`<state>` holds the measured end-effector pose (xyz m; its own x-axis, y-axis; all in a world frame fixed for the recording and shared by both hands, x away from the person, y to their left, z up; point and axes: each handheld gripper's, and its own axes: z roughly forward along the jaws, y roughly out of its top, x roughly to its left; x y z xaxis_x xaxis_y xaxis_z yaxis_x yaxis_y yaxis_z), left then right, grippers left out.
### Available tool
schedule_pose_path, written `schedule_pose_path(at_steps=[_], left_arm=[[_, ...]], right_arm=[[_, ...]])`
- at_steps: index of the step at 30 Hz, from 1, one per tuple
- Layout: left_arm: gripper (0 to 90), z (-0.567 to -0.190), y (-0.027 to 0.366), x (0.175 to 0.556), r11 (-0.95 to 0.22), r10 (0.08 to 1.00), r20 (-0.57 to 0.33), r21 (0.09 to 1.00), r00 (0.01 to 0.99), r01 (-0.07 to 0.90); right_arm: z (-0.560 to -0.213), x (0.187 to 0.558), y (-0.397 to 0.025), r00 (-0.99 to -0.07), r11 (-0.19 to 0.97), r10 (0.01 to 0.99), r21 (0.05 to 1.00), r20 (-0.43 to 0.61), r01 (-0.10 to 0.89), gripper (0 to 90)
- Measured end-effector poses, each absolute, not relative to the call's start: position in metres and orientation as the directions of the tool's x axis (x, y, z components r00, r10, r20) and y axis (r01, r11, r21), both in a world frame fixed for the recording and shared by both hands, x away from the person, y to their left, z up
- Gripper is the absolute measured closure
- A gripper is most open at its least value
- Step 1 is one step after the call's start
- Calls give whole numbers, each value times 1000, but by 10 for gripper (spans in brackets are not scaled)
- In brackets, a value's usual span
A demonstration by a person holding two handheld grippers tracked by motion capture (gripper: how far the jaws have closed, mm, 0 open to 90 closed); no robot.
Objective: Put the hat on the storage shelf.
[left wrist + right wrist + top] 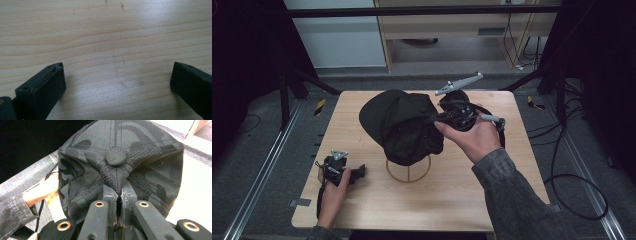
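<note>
- The black camouflage-patterned fabric cap (402, 125) sits over the thin brass-coloured wire ring stand (408, 172), which stands near the middle of the pale wooden table (362, 210); only the stand's round base and short stem peek out below the cap.
- The right gripper (439, 120) is at the cap's right side, its jaws pressed together on a fold of cloth just below the crown button (115, 156), as the right gripper view shows.
- The left gripper (117, 82) rests low on the table, to the left of the stand and apart from the cap, jaws spread wide with bare wood between them.
- Judged from its slumped folds, the cap is light, soft and limp; a pinch of cloth will hold it, but the rest will sag and swing rather than keep shape.
- The woven fabric looks grippy, not slippery, and nothing about it seems fragile. The stiffer brim (377, 112), at the far left of the stand, or the seams near the button, would be the firmer places to hold.
- The light stand may tip or be dragged if the cap catches on it.
- Hidden: the stand's top, the cap's inside and its rear strap. How much cloth lies between the right jaws cannot be made out.
</note>
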<state>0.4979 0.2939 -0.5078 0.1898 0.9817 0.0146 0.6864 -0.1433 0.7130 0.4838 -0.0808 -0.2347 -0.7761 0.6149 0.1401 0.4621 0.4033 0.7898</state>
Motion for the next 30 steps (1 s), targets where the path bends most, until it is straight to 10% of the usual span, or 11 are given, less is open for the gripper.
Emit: schedule_pose_path(at_steps=[30], left_arm=[[0, -508, 294, 498, -147, 981, 16, 712, 193, 686]], right_arm=[[-263, 495, -53, -763, 442, 642, 776, 76, 449, 845]])
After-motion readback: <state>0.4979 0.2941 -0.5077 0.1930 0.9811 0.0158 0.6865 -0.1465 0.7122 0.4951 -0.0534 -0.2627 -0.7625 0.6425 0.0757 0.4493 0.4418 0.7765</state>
